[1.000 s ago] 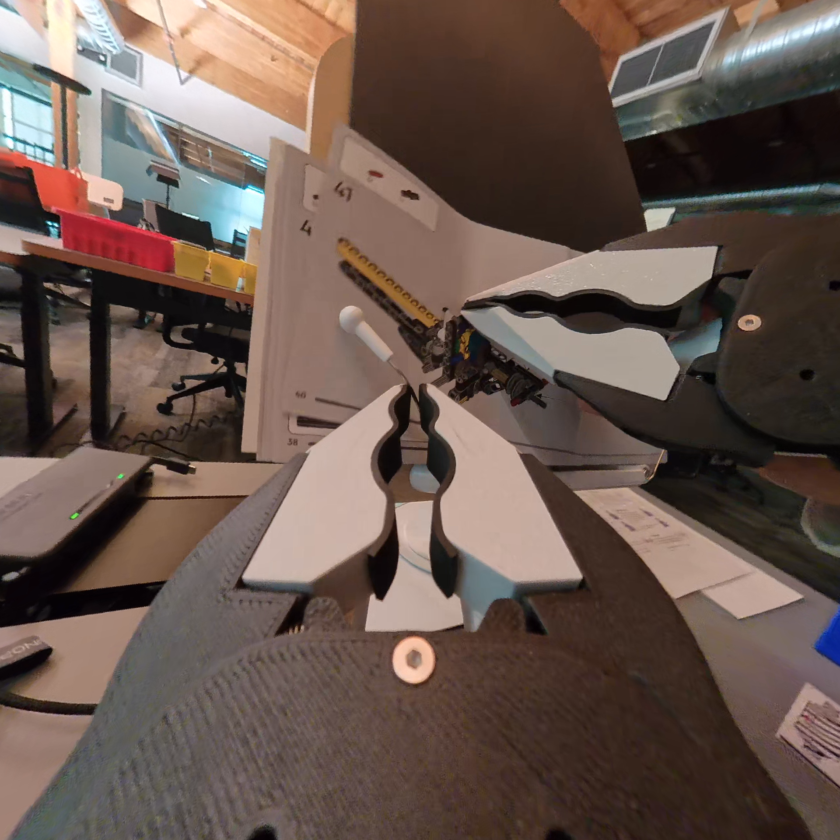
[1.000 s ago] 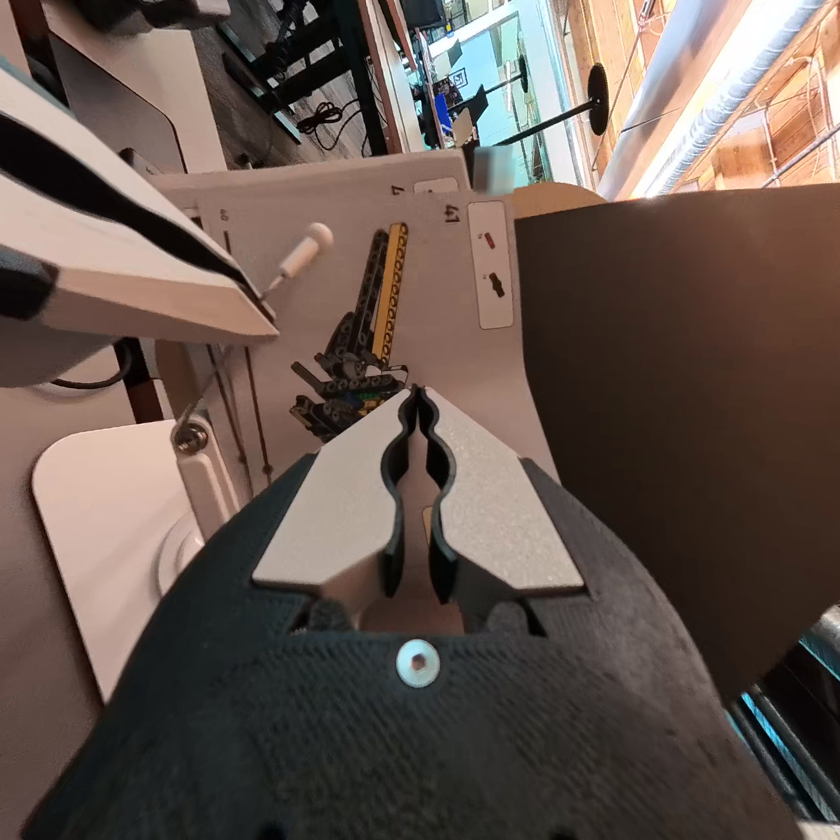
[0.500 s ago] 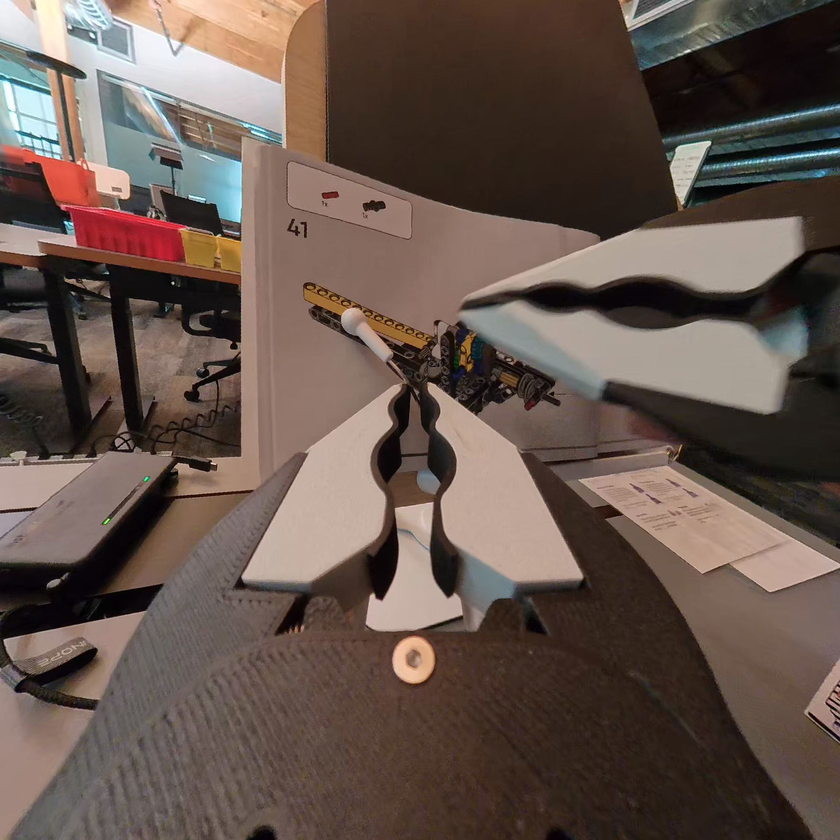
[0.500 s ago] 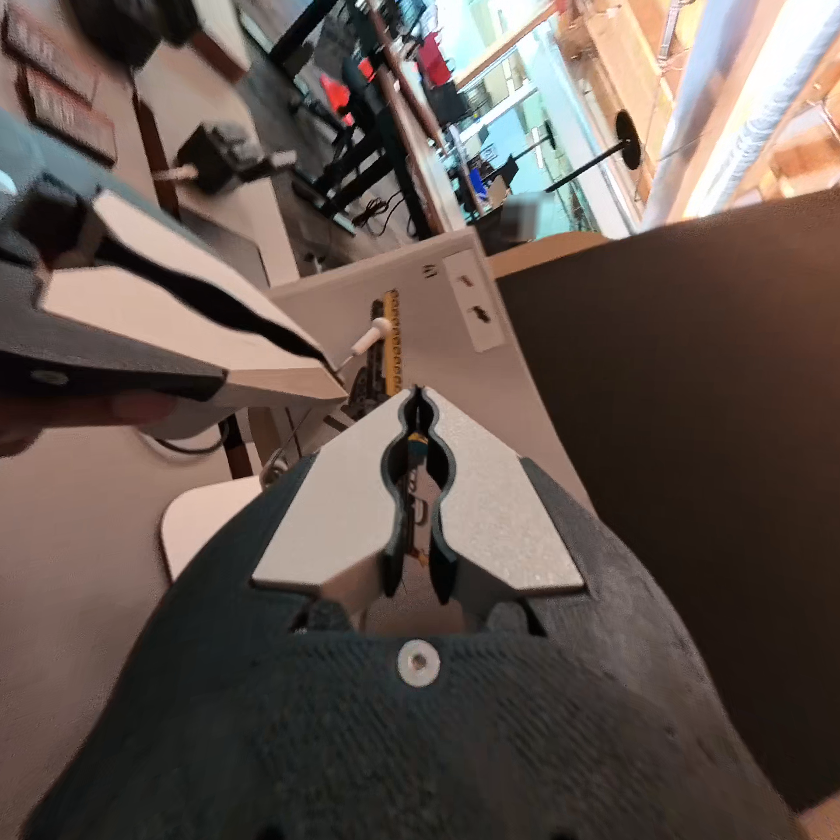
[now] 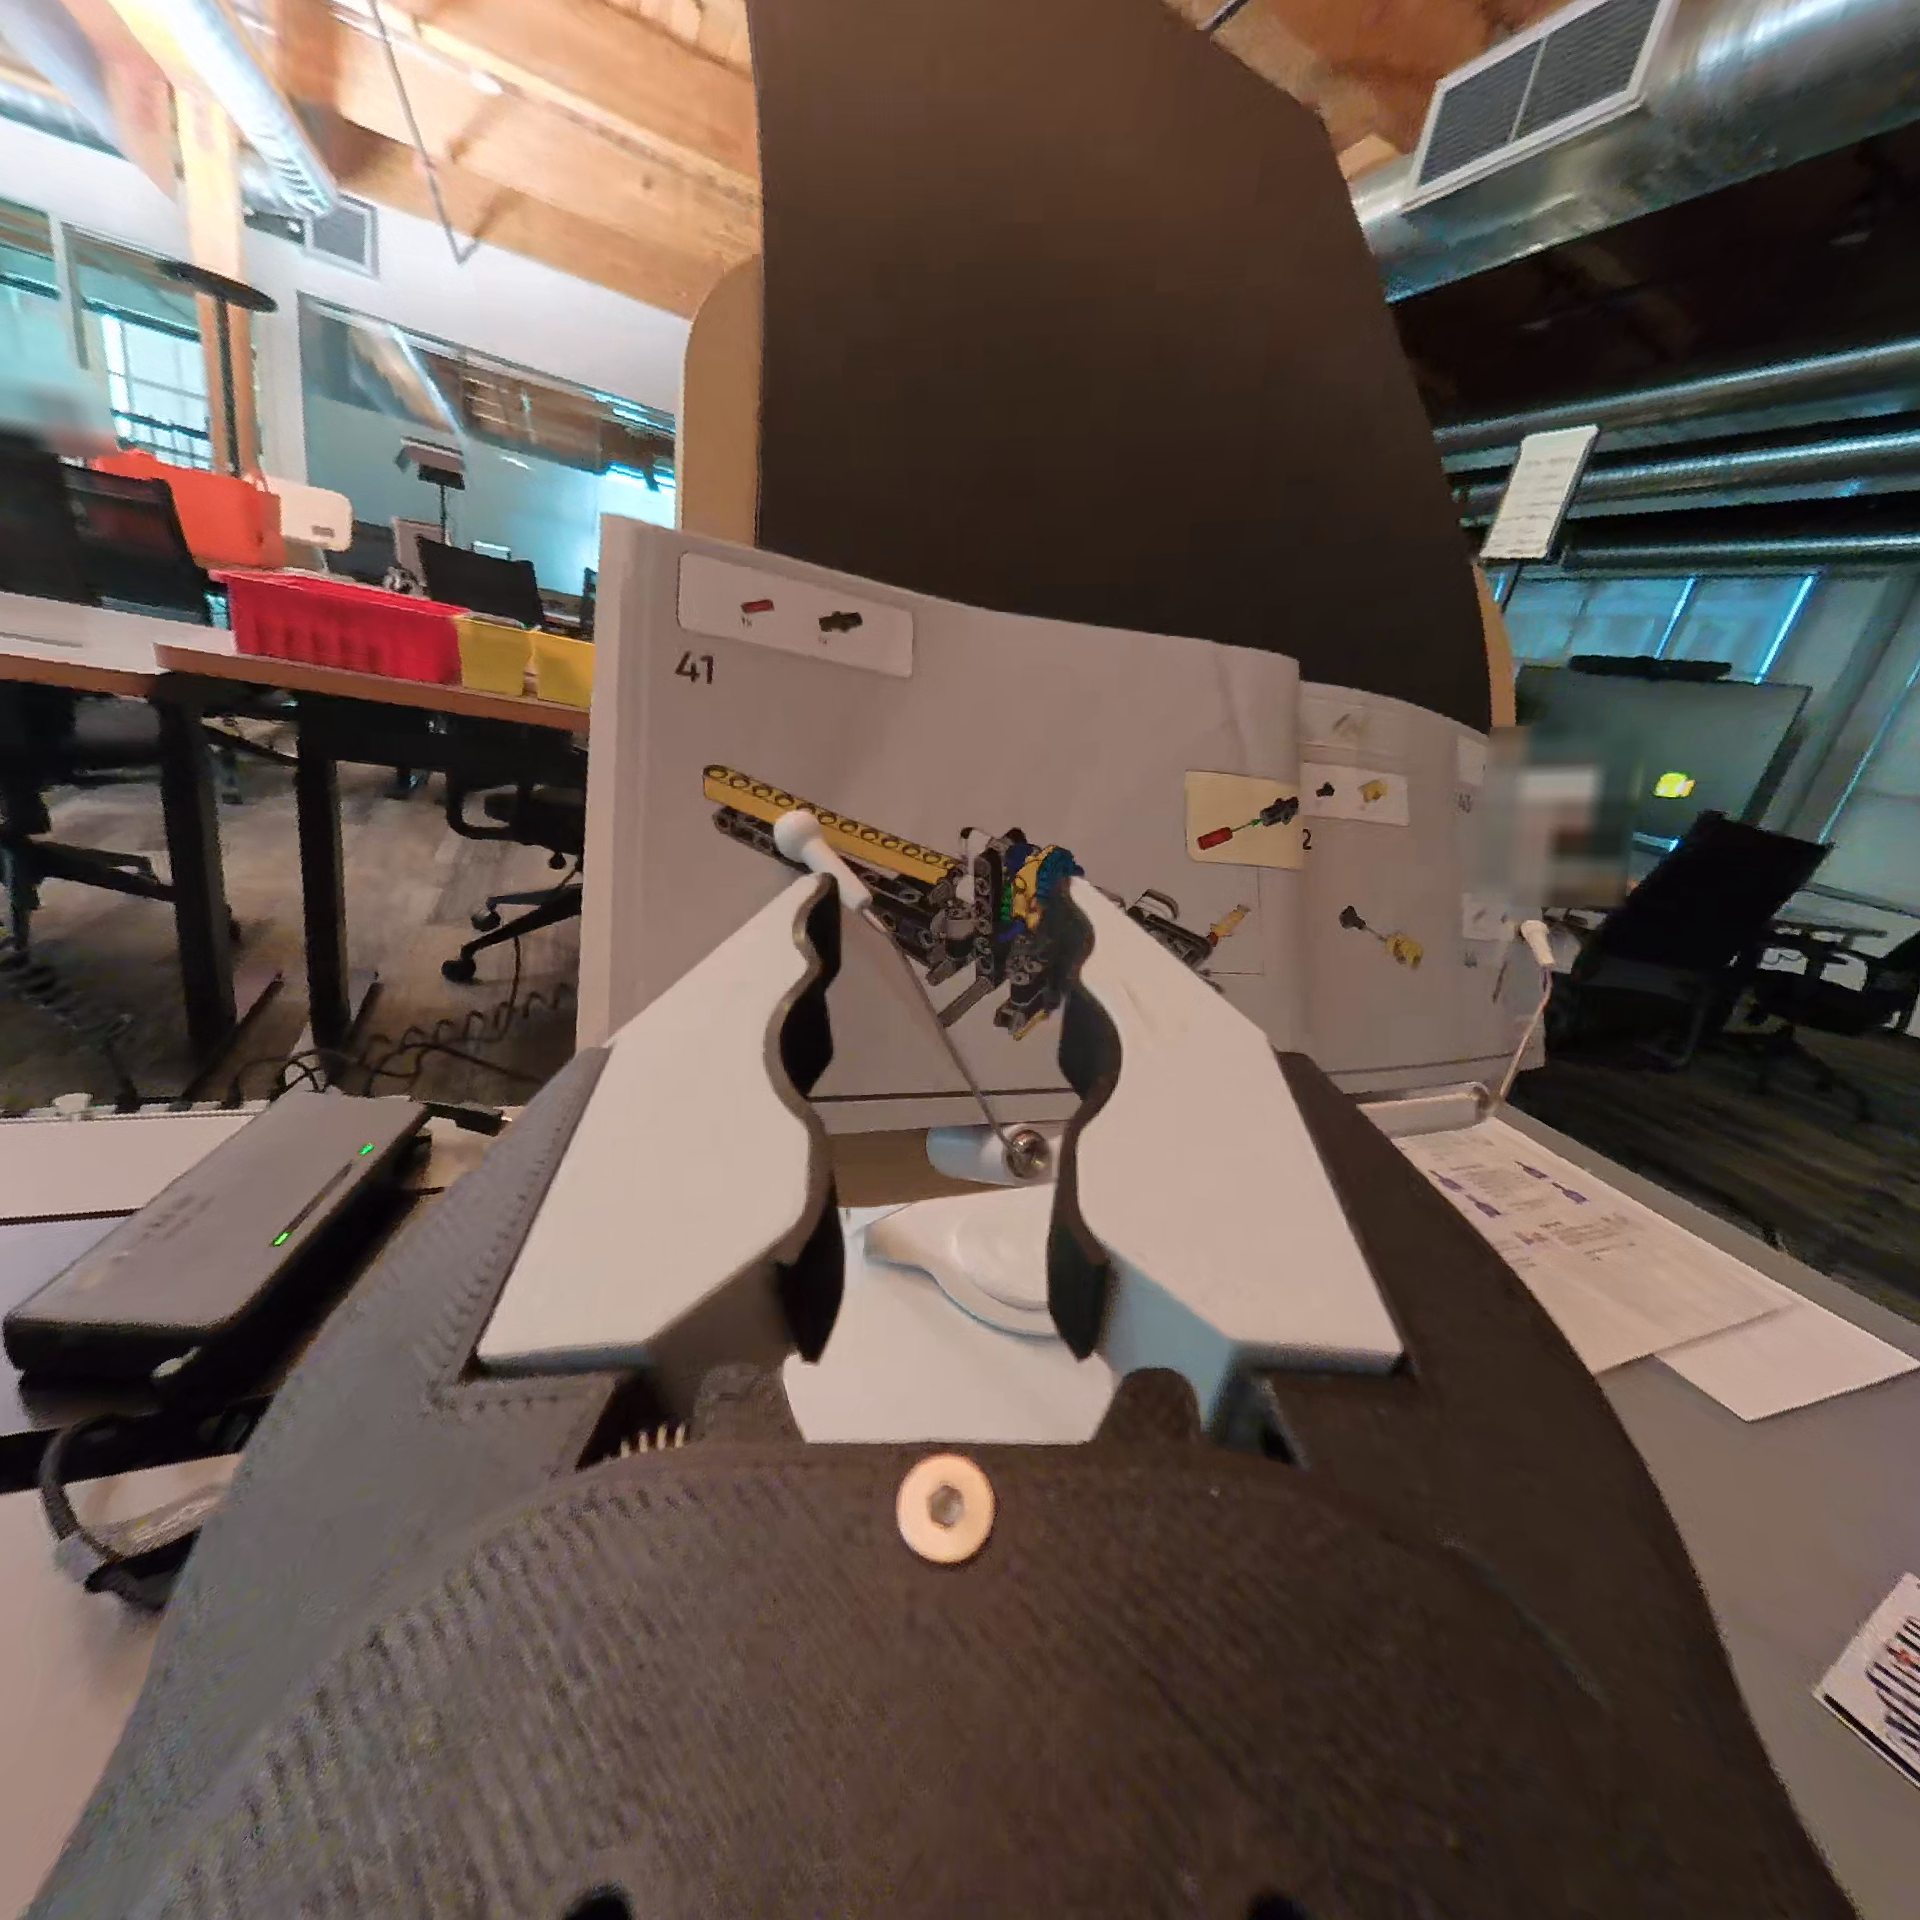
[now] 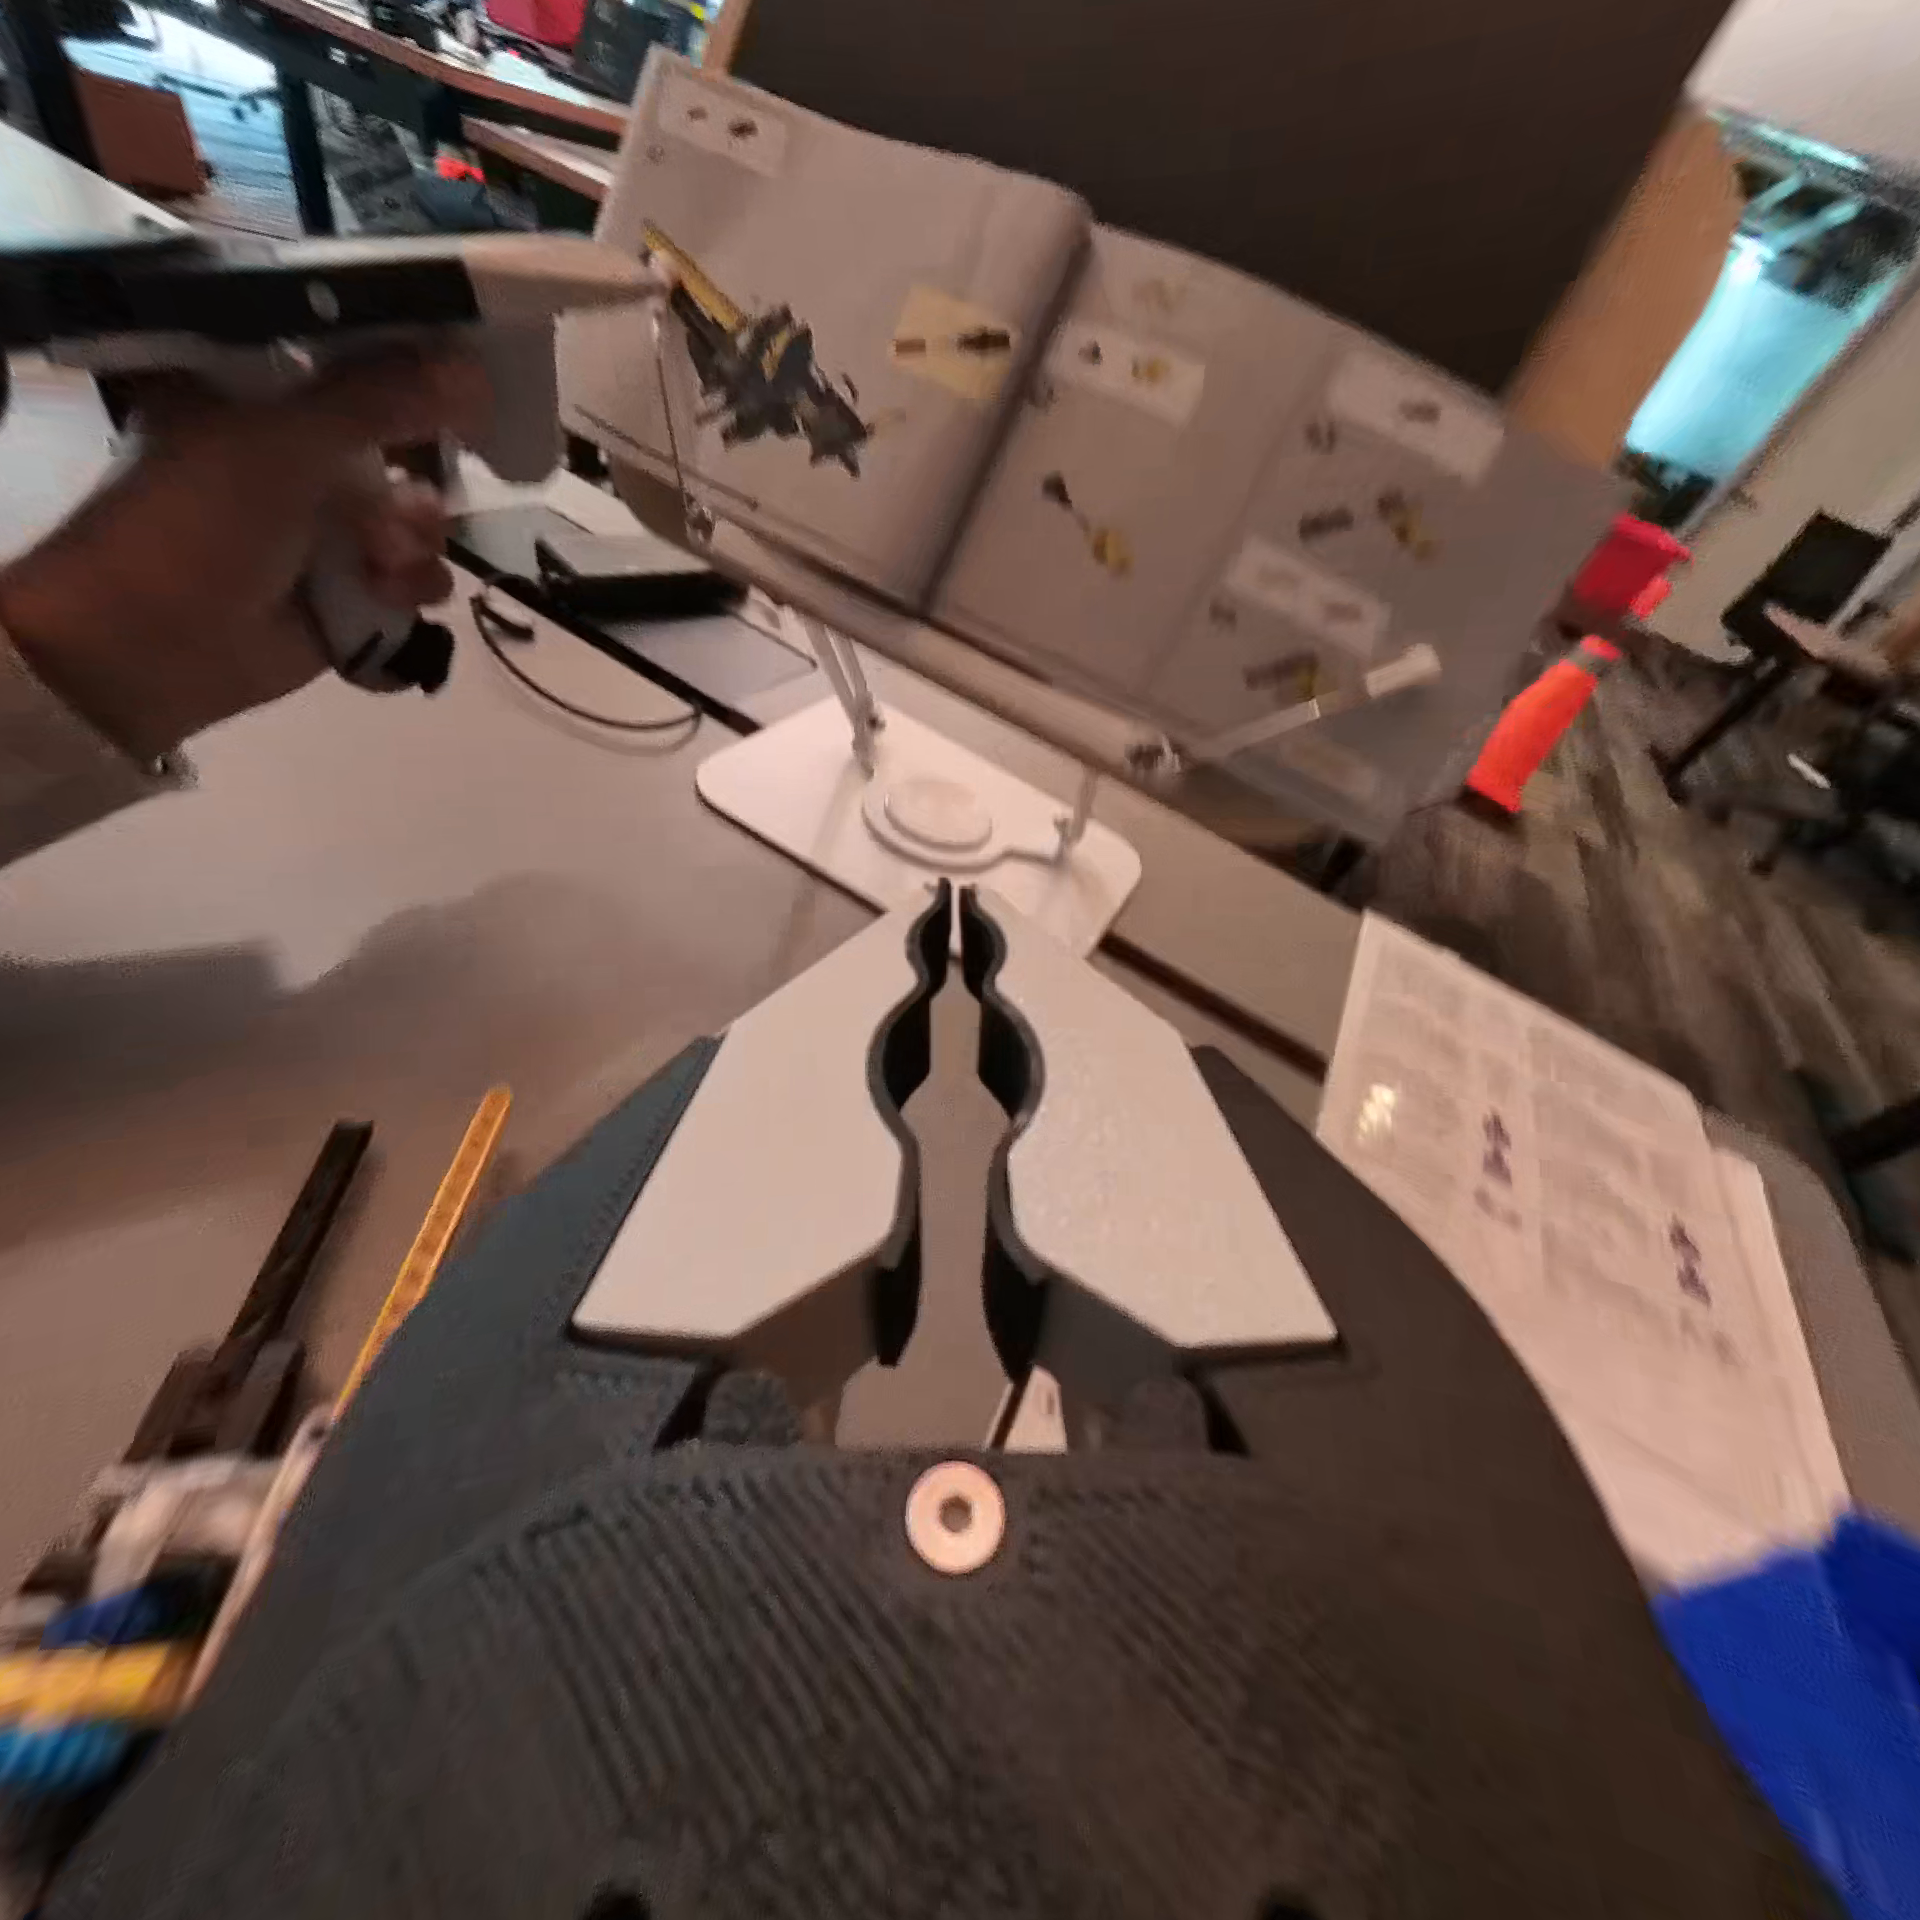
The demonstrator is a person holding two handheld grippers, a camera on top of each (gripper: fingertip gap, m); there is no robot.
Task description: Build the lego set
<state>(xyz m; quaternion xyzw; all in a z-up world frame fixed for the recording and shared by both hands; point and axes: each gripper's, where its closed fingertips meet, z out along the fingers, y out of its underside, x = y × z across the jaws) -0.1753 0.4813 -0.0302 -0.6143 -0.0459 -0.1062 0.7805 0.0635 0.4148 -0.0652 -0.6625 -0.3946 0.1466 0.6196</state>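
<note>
1. Containers: red plastic bin (image 5: 338,632) and two yellow plastic bins (image 5: 525,660) in a row on a far wooden desk (image 5: 395,686), left wrist view. Contents not visible.
2. Grey open instruction booklet (image 5: 1039,748) upright on a white metal book stand (image 6: 914,821); a white-tipped wire page arm (image 5: 831,868) of the stand lies across the left page.
3. Left gripper (image 5: 940,909): jaws wide apart, nothing between them, raised level with the booklet's left page; the wire page arm shows through the gap. From the right wrist view it is blurred, reaching in from the left, tip at the page edge, with a person's hand (image 6: 239,551) under it.
4. Right gripper (image 6: 954,904): tips nearly together, only a thin slit left, nothing held, angled down over the grey tabletop (image 6: 468,883) short of the stand's base.
5. Partly built lego model (image 6: 156,1496), long black and yellow beams with a grey, blue and yellow cluster, lies on the table at the right gripper's left, blurred.
6. White printed sheet (image 6: 1558,1174) flat on the table to the right.
</note>
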